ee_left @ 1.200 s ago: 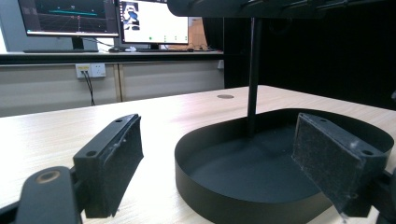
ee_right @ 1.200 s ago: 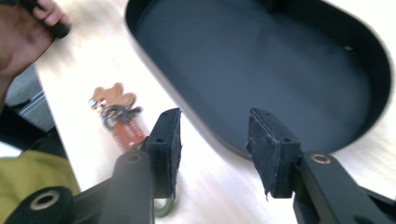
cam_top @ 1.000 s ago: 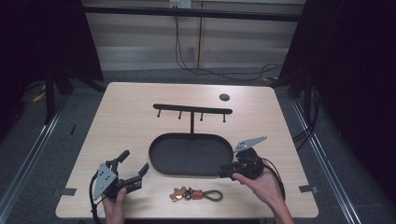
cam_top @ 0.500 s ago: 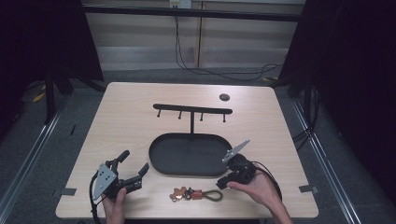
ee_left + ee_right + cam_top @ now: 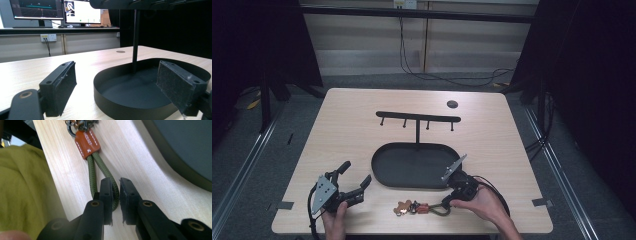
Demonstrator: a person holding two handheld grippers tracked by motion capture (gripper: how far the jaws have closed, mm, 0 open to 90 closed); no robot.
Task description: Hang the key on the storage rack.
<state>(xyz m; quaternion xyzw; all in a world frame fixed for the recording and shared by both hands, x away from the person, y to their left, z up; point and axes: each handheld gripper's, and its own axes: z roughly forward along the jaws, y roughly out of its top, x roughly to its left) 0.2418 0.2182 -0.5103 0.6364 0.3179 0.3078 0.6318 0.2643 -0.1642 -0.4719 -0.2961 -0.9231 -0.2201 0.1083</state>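
A keychain [image 5: 419, 208] lies near the table's front edge: a green cord loop [image 5: 93, 170], a brown leather tab [image 5: 87, 141] and metal rings. My right gripper [image 5: 446, 202] points down at the loop's end. In the right gripper view its jaws [image 5: 115, 181] have just been closing, and one strand of the green cord sits pinched between the pads. My left gripper [image 5: 357, 172] rests at the front left, open, with nothing between its fingers. In the left gripper view it [image 5: 116, 72] faces the black oval tray [image 5: 120, 102].
The black oval tray [image 5: 379, 172] sits mid-table, with a black T-shaped hook stand [image 5: 418, 118] rising from its back edge. A small dark disc [image 5: 452, 104] lies at the far right. A yellow-green sleeve [image 5: 22, 190] is close beside the right gripper.
The right gripper moved from the tray's right edge down and left to the keychain's cord loop. The left gripper stayed put.
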